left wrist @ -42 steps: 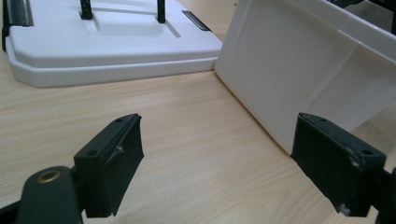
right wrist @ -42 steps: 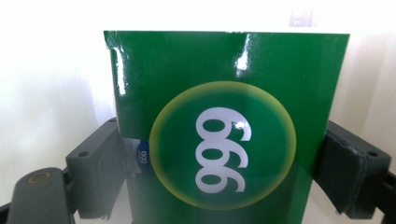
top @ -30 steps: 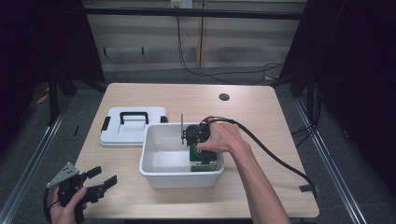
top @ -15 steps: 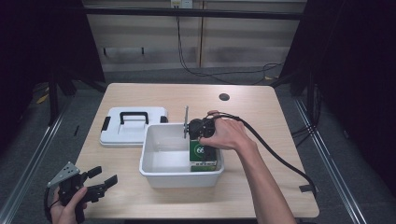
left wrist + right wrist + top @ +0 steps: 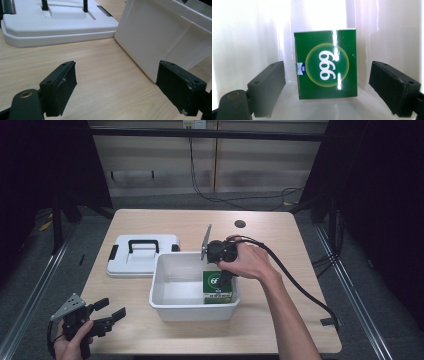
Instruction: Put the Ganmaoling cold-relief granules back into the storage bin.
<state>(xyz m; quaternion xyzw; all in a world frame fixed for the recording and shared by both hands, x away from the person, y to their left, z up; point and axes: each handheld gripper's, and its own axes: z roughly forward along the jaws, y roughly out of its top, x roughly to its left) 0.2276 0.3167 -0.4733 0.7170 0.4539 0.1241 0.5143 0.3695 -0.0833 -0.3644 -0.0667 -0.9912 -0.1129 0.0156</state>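
Green box (image 5: pixel 327 65) upright at near right corner of white bin (image 5: pixel 172 307); right gripper (image 5: pixel 220 270) above it, jaws spread, holding nothing. Left gripper (image 5: pixel 107 312) open, idle near left. Lift straight up, clear of bin walls, without nudging box.

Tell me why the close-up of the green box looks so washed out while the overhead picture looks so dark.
In the right gripper view, the white bin's walls are overexposed and glare streaks the glossy green box. In the high view, the table is lit while the surroundings fall nearly black. In the left gripper view, light is even, though the near jaws look slightly soft.
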